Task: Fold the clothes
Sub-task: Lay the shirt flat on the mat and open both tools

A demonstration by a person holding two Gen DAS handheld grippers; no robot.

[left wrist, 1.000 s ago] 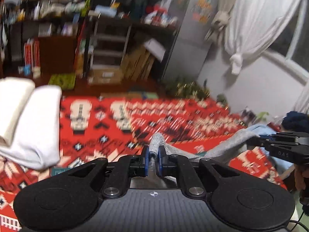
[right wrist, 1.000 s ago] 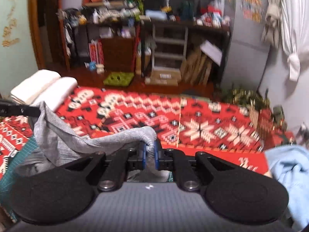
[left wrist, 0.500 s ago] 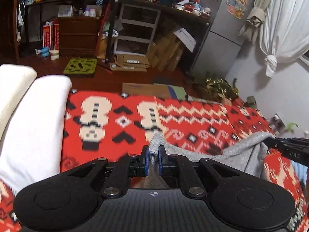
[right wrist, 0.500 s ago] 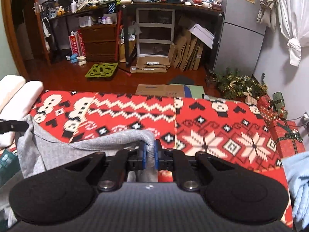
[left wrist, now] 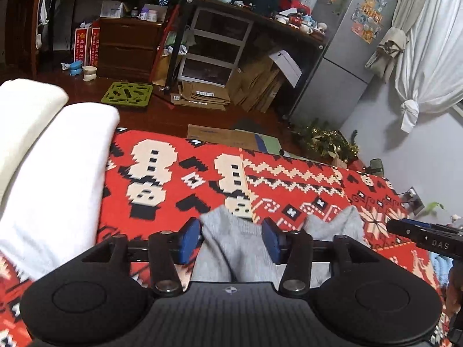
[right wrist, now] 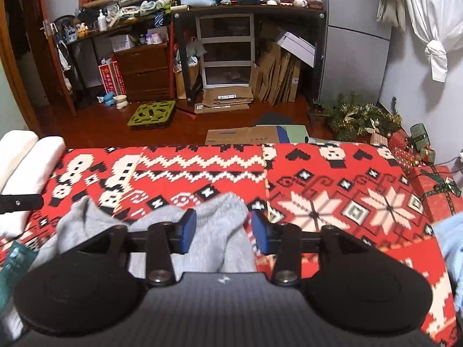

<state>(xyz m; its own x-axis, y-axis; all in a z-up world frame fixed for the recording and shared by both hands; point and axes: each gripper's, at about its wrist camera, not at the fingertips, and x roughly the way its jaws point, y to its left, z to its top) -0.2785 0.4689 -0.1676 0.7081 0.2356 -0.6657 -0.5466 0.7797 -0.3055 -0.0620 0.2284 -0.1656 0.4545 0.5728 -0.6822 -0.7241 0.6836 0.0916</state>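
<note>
A grey knit garment [left wrist: 231, 243] lies on the red patterned blanket [left wrist: 289, 179]. One corner of it pokes up between the blue pads of my left gripper [left wrist: 231, 241], which stands open around it. Its other corner [left wrist: 338, 225] lies to the right, near the tip of the right gripper [left wrist: 425, 238]. In the right wrist view the same garment [right wrist: 222, 225] rests between the spread pads of my right gripper [right wrist: 221, 228], also open. The left gripper's tip [right wrist: 20, 202] shows at the left edge.
Two white folded pieces [left wrist: 49, 173] lie at the blanket's left edge. A light blue garment [right wrist: 451, 240] sits at the right. Beyond the blanket's far edge are a wooden floor, cardboard [right wrist: 243, 136], a green tray [right wrist: 152, 114], shelves and a grey fridge [right wrist: 356, 57].
Both grippers were shut on the grey garment's corners, carrying it forward over the blanket. Now both have opened and the garment lies on the blanket.
</note>
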